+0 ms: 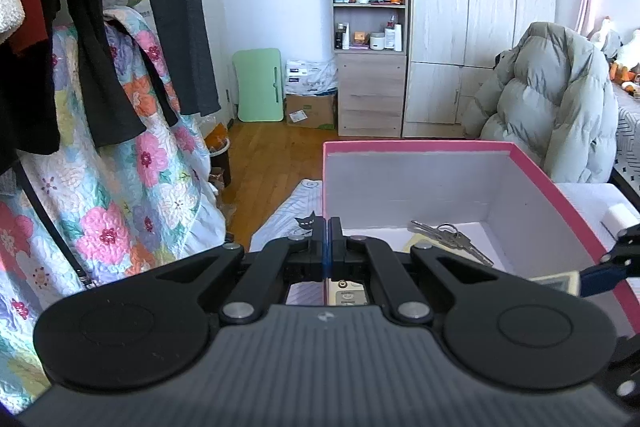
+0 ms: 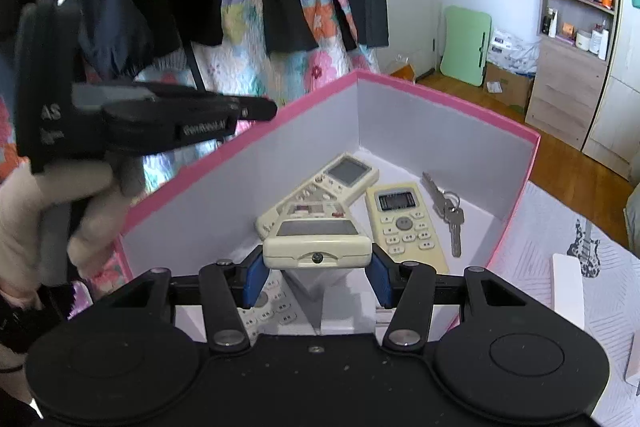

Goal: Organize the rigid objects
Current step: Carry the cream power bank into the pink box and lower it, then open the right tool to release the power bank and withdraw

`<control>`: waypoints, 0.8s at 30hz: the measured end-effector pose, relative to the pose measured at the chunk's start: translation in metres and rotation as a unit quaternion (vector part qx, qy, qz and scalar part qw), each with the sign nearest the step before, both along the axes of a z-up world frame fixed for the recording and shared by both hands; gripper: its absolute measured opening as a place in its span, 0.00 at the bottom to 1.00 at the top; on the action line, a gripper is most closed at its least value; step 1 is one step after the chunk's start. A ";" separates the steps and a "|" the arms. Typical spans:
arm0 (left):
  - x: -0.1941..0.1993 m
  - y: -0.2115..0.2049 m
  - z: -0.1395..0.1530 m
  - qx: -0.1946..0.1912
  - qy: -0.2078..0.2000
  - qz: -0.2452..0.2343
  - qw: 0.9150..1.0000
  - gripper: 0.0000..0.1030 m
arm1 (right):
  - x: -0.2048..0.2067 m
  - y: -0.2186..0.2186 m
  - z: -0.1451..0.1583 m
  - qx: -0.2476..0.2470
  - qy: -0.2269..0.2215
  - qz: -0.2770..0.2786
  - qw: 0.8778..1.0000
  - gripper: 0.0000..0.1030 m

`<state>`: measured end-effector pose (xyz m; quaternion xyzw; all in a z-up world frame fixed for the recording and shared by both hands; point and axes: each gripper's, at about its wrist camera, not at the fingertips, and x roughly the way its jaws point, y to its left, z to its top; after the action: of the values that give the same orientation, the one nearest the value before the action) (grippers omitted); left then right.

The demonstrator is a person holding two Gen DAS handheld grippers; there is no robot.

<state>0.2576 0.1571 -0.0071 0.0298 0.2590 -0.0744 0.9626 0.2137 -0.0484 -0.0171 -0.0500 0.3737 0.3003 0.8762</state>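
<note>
A pink box (image 1: pixel 420 145) (image 2: pixel 460 103) with white inner walls sits on the bed. Its left wall runs straight into the seam of my left gripper (image 1: pixel 327 239), which is shut on that rim; the same gripper shows from the side (image 2: pixel 256 111) in the right wrist view. My right gripper (image 2: pixel 316 269) hangs over the box's near corner, its blue pads pressed on both sides of a cream remote (image 2: pixel 316 235). On the box floor lie a remote with a grey screen (image 2: pixel 332 179), a yellowish remote (image 2: pixel 404 223), another remote (image 2: pixel 268 307) partly under my fingers, and a bunch of keys (image 2: pixel 448 211) (image 1: pixel 452 237).
Dark clothes and a floral quilt (image 1: pixel 120 187) hang close on the left. A gloved hand (image 2: pixel 48 211) grips the left tool. A white carton (image 2: pixel 566 291) lies on the printed sheet to the right of the box. A puffy grey jacket (image 1: pixel 552 107) is draped behind the box.
</note>
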 end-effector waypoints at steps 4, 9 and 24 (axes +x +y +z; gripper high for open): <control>0.003 0.003 0.000 -0.002 0.006 -0.004 1.000 0.02 | 0.003 -0.001 -0.001 -0.001 0.012 -0.002 1.000 0.56; 0.001 -0.008 0.001 0.033 0.007 -0.006 0.999 0.04 | 0.005 0.000 0.001 -0.005 0.011 -0.010 1.000 0.56; 0.009 -0.024 -0.002 0.090 0.057 0.012 0.994 0.03 | 0.000 -0.002 0.004 0.007 0.028 0.056 0.998 0.56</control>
<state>0.2670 0.1329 -0.0092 0.1084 0.3192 -0.0405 0.9406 0.2135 -0.0506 -0.0128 -0.0559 0.3929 0.3525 0.8475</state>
